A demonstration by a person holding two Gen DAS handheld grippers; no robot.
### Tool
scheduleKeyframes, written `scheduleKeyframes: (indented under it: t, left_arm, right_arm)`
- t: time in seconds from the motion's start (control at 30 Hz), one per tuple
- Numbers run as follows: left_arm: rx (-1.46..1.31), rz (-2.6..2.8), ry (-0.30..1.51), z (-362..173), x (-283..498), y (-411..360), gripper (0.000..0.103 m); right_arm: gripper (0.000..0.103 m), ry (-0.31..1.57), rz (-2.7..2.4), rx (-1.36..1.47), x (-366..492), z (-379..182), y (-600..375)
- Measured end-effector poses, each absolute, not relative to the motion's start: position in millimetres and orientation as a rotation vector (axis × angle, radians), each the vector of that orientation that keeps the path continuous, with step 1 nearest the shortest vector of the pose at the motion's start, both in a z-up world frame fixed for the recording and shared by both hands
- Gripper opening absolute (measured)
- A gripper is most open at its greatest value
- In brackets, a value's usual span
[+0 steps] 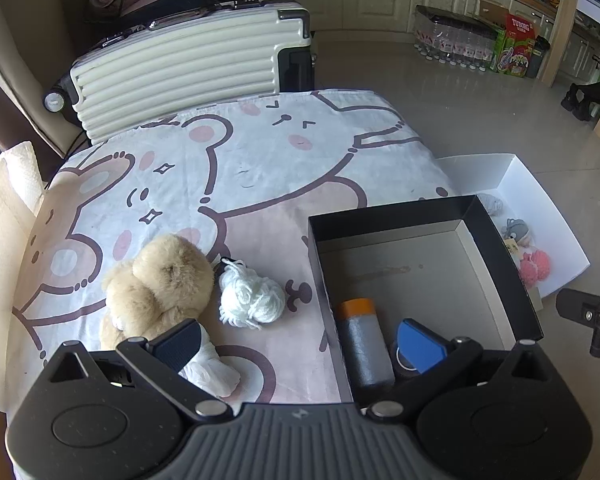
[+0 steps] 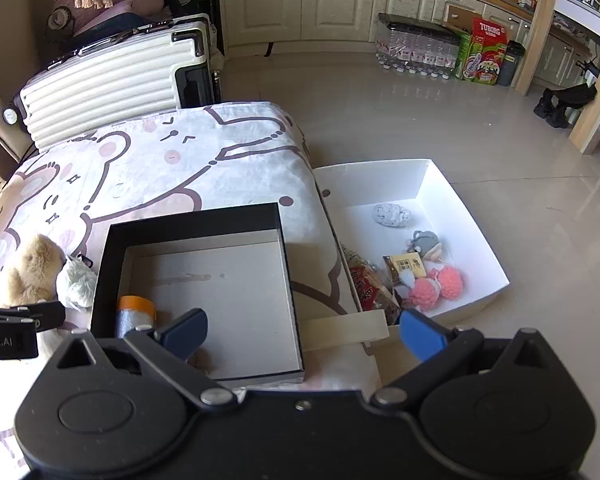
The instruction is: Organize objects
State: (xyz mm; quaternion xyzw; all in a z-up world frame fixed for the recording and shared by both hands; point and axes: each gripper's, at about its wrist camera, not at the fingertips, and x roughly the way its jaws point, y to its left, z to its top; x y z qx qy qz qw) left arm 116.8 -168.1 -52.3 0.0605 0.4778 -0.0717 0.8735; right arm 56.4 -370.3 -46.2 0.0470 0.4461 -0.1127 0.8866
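Observation:
A black box (image 1: 500, 256) with a grey floor sits on the bear-print cloth (image 1: 228, 168); a grey roll with an orange end (image 1: 362, 340) lies in its near left corner, also in the right wrist view (image 2: 134, 314). A tan plush toy (image 1: 160, 284), a white yarn ball (image 1: 250, 296) and a white cloth bundle (image 1: 210, 372) lie left of the box. My left gripper (image 1: 300, 344) is open and empty above the box's left wall. My right gripper (image 2: 304, 330) is open and empty over the black box (image 2: 196, 220) and a white box (image 2: 472, 216).
The white box on the floor holds a grey yarn ball (image 2: 392, 214), a grey toy (image 2: 426, 242), pink pompoms (image 2: 440, 284) and a snack packet (image 2: 370, 288). A cream suitcase (image 1: 180, 76) stands behind the cloth. Bottled water (image 2: 416, 52) and cabinets line the far wall.

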Motion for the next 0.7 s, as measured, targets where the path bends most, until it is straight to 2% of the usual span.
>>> scheduleKeyframes:
  t: [0.33,0.7]
  left_arm:
    - [0.122,-0.15,1.005,-55.3,120.2,-163.1,0.103]
    - [0.099,-0.081,0.997,-50.3,121.1,-122.0,0.103]
  right_arm:
    - [0.103,0.928,-0.229,0.091,59.1,-50.6,-367.4]
    - [0.103,0.934,-0.174,0.073,74.8,-53.5,-338.0]
